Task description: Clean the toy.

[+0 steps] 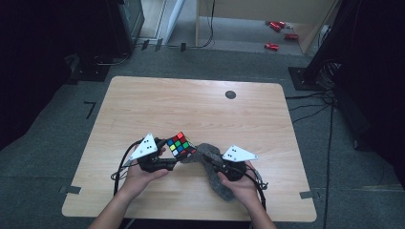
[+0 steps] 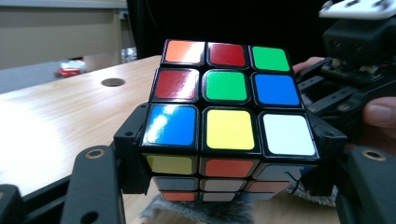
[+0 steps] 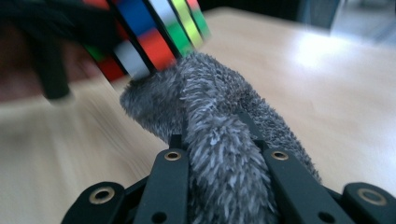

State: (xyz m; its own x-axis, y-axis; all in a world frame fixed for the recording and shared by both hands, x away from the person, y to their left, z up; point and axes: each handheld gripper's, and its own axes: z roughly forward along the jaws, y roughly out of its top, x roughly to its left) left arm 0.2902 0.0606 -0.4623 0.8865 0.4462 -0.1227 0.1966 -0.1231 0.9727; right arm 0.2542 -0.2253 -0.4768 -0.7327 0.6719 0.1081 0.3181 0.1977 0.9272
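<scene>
A scrambled colour cube (image 1: 180, 144) is held above the wooden table (image 1: 191, 114), tilted, with my left gripper (image 1: 168, 161) shut on its sides. In the left gripper view the cube (image 2: 229, 112) sits between the two black jaws. A grey fuzzy cloth (image 1: 210, 164) runs from under the cube toward my right gripper (image 1: 216, 164), which is shut on it. Seen from the right gripper view, the cloth (image 3: 219, 140) is pinched between the jaws and its far end touches the cube's (image 3: 154, 32) lower face. A hand holds each gripper.
A small dark round disc (image 1: 230, 94) lies on the table's far right part. Cables trail from both grippers toward the table's near edge. Beyond the table, red objects (image 1: 277, 33) lie on the floor, with dark equipment at both sides.
</scene>
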